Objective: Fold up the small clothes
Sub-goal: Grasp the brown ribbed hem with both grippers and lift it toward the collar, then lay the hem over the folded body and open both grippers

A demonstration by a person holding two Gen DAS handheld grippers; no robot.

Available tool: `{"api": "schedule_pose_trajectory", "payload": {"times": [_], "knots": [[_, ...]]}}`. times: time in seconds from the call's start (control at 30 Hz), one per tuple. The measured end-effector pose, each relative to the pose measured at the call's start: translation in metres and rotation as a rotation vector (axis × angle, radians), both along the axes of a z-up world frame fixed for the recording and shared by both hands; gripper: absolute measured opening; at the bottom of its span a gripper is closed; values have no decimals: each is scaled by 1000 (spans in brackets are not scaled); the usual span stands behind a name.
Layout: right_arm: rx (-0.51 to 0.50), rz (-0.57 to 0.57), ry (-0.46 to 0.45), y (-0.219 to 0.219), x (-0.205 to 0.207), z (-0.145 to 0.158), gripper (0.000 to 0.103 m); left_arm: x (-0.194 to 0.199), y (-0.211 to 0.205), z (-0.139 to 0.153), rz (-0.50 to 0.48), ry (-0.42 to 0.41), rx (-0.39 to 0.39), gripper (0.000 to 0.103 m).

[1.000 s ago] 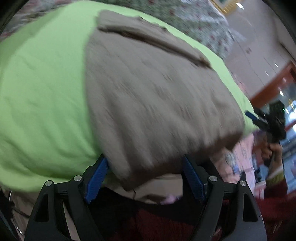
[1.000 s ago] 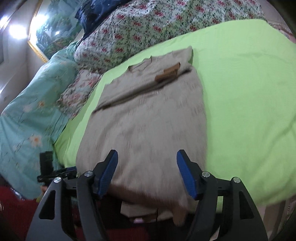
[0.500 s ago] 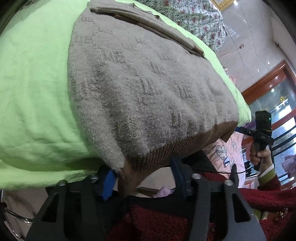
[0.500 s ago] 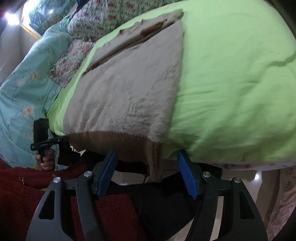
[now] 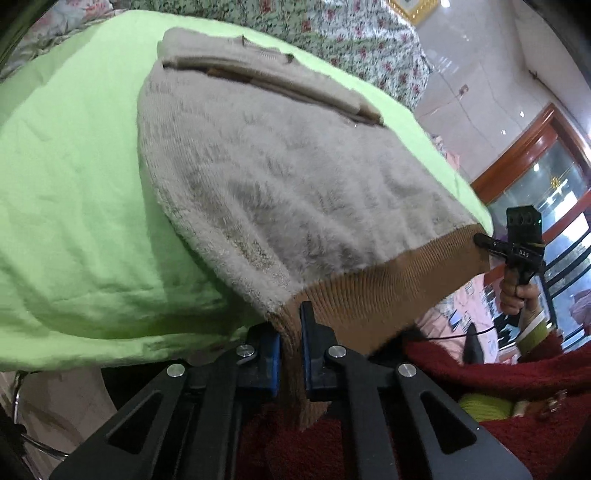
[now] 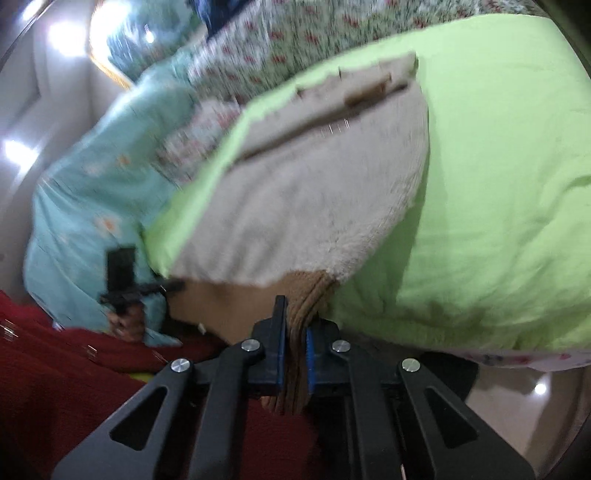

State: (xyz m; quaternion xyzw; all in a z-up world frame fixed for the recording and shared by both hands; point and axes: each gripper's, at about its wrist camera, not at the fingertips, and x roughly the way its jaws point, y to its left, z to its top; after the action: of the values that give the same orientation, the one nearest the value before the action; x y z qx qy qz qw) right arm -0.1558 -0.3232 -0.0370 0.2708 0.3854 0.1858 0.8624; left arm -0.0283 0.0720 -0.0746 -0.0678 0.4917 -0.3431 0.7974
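A beige knitted sweater [image 5: 280, 177] lies spread on a lime-green blanket [image 5: 74, 192] that covers a bed, its bottom hem hanging over the near edge. The body of the sweater is a fuzzy, pale grey-beige knit with a faint woven pattern in a slightly darker tone. Along its lower edge runs a band of tan ribbing [image 5: 388, 280], darker and smoother than the rest. At the far end the sleeves are folded across the chest, and a tan cuff [image 5: 229, 74] shows there in a narrow strip. The neckline lies at the very top, near the flowered bedding [image 5: 332, 33].

The left gripper [image 5: 291, 354] has its blue-padded jaws pressed together on the left corner of the ribbed hem, and a tongue of ribbing hangs down between and below them. The right gripper [image 6: 294, 350] pinches the opposite corner of the hem in the same way, with thick folds of ribbing squeezed between its blue pads [image 6: 280, 347]. In the left wrist view the right gripper [image 5: 517, 243] shows at the far end of the hem, its tip touching the ribbing, held by a hand [image 5: 517, 295] in a red sleeve. The hem stretches between the two grippers. The right wrist view is blurred, so the finer knit there cannot be made out. A pale blue quilt [image 6: 92, 206] with flowers lies beside the green blanket.
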Motion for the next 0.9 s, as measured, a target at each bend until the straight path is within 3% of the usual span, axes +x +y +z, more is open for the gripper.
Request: {"api": "schedule_pose_trajectory", "payload": {"times": [0.23, 0.47, 0.63, 0.9], "knots": [[146, -71, -174, -19, 11, 37, 10, 9, 11, 65, 60, -138, -105, 7], [132, -169, -287, -29, 73, 77, 10, 66, 9, 132, 170, -320, -180, 7], [72, -247, -262, -43, 138, 90, 10, 133, -5, 149, 249, -350, -172, 7], [44, -333, -211, -71, 238, 99, 10, 241, -35, 144, 330, -316, -120, 7]]}}
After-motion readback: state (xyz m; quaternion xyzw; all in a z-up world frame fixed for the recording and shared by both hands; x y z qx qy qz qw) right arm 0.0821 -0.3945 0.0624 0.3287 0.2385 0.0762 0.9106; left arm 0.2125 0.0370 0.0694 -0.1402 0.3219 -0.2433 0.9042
